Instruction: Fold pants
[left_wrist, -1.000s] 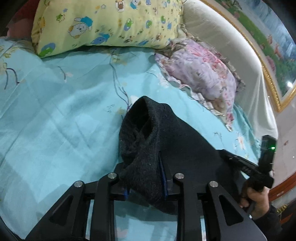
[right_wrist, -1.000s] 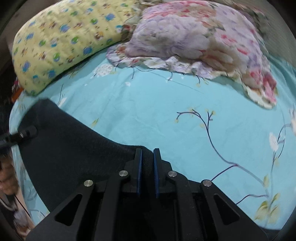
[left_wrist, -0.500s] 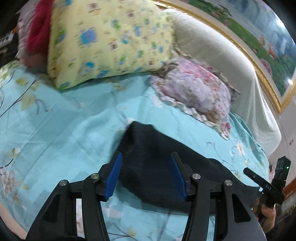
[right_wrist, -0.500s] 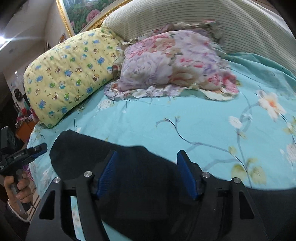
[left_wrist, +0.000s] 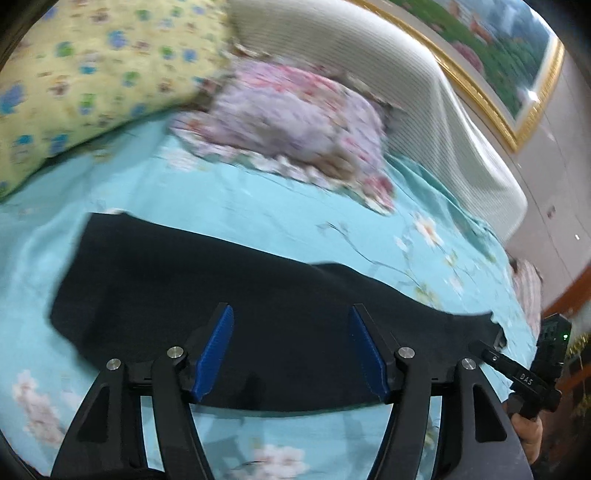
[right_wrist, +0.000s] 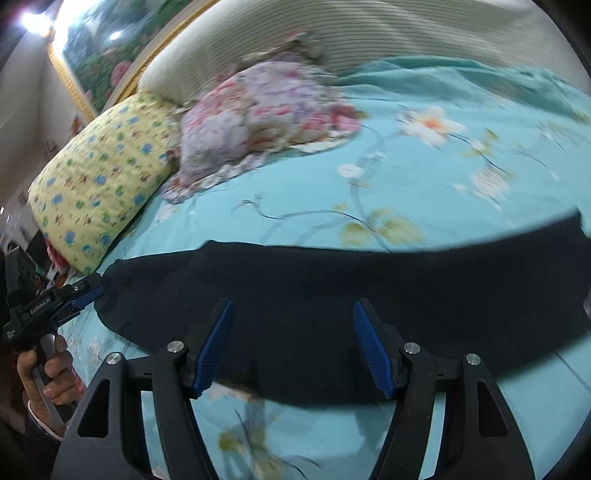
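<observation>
Looking down past my left tongs (left_wrist: 291, 347), I see the black pants (left_wrist: 207, 280) lying flat on the bed (left_wrist: 229, 199), right under and just ahead of the blue pads (left_wrist: 216, 347). Both pads are spread wide apart and hold nothing. My right tongs (right_wrist: 293, 345) are the same: wide apart, empty, with the pants stretching out under them and off to both sides.

The pants look like a long dark strip, already laid over once, I think. One end sits just ahead and to the left of my left tongs. The other end runs far out to the right of my right tongs.

I think the cloth is soft and floppy. It looks thick and a bit fuzzy, so it should not slip out of the pads. It is not heavy and it cannot break. But it will sag and bunch up if I lift it in the middle.

So I would take hold at the edge, near a corner of one end, one tongs on each corner. Then both layers come up together and the fold stays neat.

Beyond the pants, far ahead of the tongs, lie a yellow pillow (left_wrist: 85, 74) and a flowery pillow (left_wrist: 295, 122). They are well apart from the pants and not in my way.
</observation>
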